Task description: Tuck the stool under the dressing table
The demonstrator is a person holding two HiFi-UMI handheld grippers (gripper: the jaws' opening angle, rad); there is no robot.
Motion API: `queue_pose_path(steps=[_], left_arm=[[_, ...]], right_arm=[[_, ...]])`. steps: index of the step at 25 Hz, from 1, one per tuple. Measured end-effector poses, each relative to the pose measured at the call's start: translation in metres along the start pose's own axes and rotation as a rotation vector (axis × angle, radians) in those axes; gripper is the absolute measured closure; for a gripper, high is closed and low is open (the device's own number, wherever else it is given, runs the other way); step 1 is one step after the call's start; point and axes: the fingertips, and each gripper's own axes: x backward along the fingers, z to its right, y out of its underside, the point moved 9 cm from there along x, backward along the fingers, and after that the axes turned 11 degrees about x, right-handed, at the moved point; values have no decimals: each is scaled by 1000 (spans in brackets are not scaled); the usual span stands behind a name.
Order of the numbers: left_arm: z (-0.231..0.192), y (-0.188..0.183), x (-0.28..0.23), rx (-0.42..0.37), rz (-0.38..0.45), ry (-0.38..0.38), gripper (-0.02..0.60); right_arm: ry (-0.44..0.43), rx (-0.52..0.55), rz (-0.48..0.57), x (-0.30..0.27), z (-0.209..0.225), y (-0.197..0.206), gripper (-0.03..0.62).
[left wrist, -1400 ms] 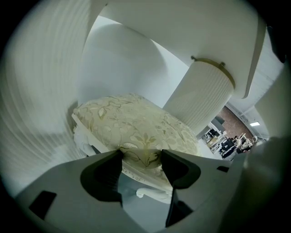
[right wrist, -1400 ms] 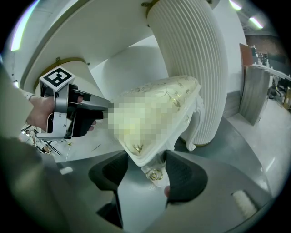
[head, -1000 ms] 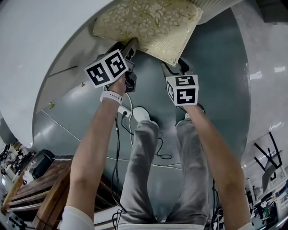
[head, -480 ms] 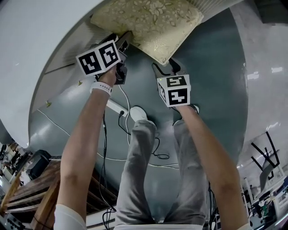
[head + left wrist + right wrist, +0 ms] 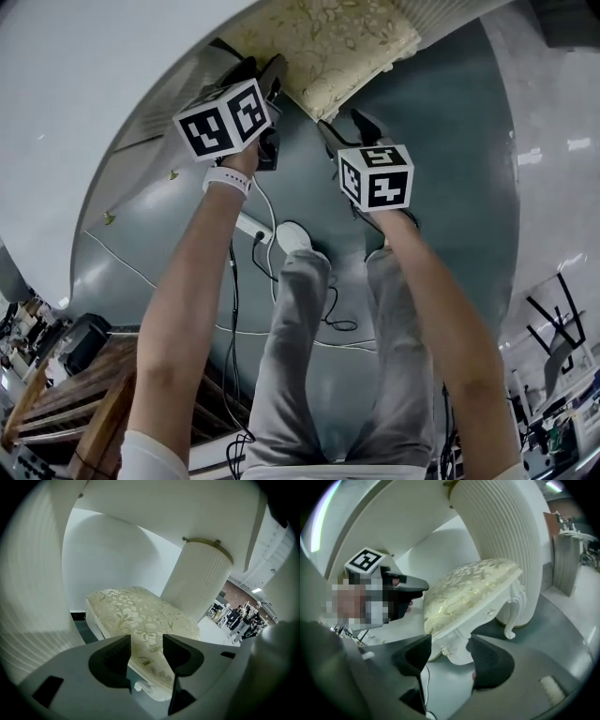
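While the stool [image 5: 328, 52] stands partly beneath the dressing table [image 5: 84, 94], with the near edge of its flowered cushion [image 5: 140, 616] showing past the white top in the head view, we judge the step in hand to be the push that sends it fully under.

The left gripper [image 5: 146, 644] has its jaws apart, though they have just been closing. The cushion's edge lies just ahead of the gap, and neither pad presses on it. The right gripper [image 5: 449, 644] holds its jaws about half open. The carved corner of the stool's white frame [image 5: 459, 634] sits just ahead of them, and nothing is gripped.

To do the step well, we would:

- **Contact:** bear on the hard frame, not on the cushion, which we expect to give and slip under the jaws.
- **Direction:** advance the two grippers together, one near each front corner, so that the stool travels straight and does not swing.
- **Clearance:** watch the fluted pedestal [image 5: 197, 583], which stands close beside the seat. A skewed push could drive a curved leg [image 5: 513, 616] against it.
- **Force:** keep the push low and level, so that the legs slide over the floor [image 5: 450, 187] and do not tip.
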Motion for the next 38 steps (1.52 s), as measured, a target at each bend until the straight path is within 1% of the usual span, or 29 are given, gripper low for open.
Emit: queue_pose_path(steps=[2, 5, 7, 10, 13, 16, 22, 25, 30, 33, 35, 38], left_arm=[[8, 7, 7, -9, 22, -3, 376], [17, 15, 25, -7, 76, -31, 460], [21, 20, 37, -10, 107, -41, 521], [28, 28, 49, -47, 111, -38, 566], [29, 36, 58, -52, 90, -51, 572], [24, 41, 68, -25, 96, -57, 572], [12, 47, 86, 6, 112, -61, 572], [8, 45, 92, 24, 124, -55, 572], [-1, 44, 106, 53, 140, -69, 572], [-4, 43, 114, 66, 138, -77, 572], [-3, 41, 122, 90, 143, -78, 572], [1, 47, 142, 123, 139, -83, 572]], right_arm=[[29, -84, 51, 16, 15, -2, 330], [19, -194, 139, 30, 25, -12, 330], [-14, -225, 170, 30, 24, -21, 309], [-66, -205, 161, 19, 17, -33, 281], [-94, -143, 149, 7, 5, -42, 279], [-73, -139, 146, -2, 5, -49, 278], [-74, -108, 126, -19, -5, -56, 281], [-63, -90, 129, -29, -12, -62, 281], [-99, -48, 110, -50, -30, -71, 296], [-117, -47, 97, -60, -37, -78, 306], [-109, -47, 89, -61, -39, -84, 309], [-80, -43, 48, -49, -40, -85, 309]])
